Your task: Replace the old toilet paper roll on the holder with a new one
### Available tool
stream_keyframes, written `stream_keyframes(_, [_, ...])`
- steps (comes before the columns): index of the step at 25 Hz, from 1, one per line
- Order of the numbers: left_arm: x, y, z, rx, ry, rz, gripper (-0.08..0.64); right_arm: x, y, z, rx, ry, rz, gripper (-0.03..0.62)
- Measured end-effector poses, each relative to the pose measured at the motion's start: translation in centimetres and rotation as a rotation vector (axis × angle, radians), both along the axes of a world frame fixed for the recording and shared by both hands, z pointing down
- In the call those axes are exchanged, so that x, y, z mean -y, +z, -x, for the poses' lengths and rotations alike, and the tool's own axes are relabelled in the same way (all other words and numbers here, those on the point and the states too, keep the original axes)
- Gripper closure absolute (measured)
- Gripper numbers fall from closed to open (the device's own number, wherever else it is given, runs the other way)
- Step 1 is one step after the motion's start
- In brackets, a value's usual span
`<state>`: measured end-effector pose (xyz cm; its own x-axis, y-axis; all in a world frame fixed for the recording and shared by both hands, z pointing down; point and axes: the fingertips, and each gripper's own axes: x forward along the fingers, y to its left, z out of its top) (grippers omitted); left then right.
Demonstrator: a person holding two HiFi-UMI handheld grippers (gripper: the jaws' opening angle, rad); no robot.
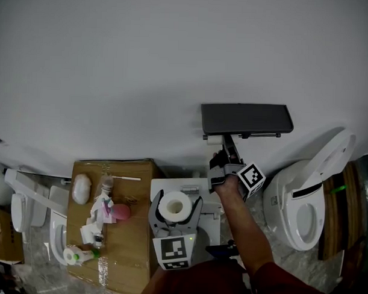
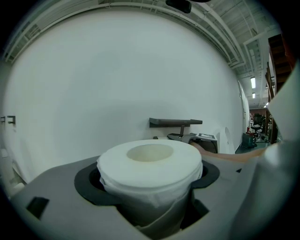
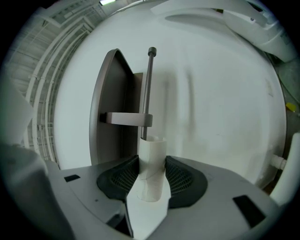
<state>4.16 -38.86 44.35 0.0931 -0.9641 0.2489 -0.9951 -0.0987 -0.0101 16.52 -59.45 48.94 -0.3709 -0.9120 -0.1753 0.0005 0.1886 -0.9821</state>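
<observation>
In my left gripper [image 1: 176,200] sits a full white toilet paper roll [image 1: 175,206], upright, with the jaws shut round its sides; the left gripper view shows the roll [image 2: 150,164] filling the gripper [image 2: 150,187]. My right gripper [image 1: 222,161] reaches under the dark shelf of the wall holder [image 1: 246,118]. In the right gripper view its pads close on both sides of a bare white cardboard tube [image 3: 152,161], the old roll, in the gripper [image 3: 152,177]. The holder's rod [image 3: 149,93] runs into the tube's far end.
A white toilet [image 1: 302,208] with its lid raised stands to the right of the holder. To the left, a cardboard box [image 1: 132,256] carries a pink object [image 1: 121,212], a white oval thing [image 1: 81,188] and a small bottle [image 1: 78,254]. Another toilet [image 1: 25,207] stands at the far left.
</observation>
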Motion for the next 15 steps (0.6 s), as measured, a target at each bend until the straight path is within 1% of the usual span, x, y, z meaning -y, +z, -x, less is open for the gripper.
stream_keyframes(2, [-0.2,0.1,0.3,-0.003,-0.009,0.004,0.097,0.0,-0.1,0.0,0.029,0.002,0.001,0.407])
stream_keyframes(4, [-0.4,0.4,0.7,-0.006,-0.017,0.011,0.097,-0.1,-0.4,0.6,0.025,-0.014,-0.012,0.408])
stream_keyframes(10, [-1.0,0.3,2.0,-0.007,-0.056,0.007,0.097,-0.6,-1.0,4.3,-0.008,-0.090,-0.035,0.408])
stream_keyframes(15, [-2.1,-0.2,4.8,-0.004,-0.126,-0.007,0.097,-1.6,-1.1,8.0,-0.003,-0.161,-0.048,0.410])
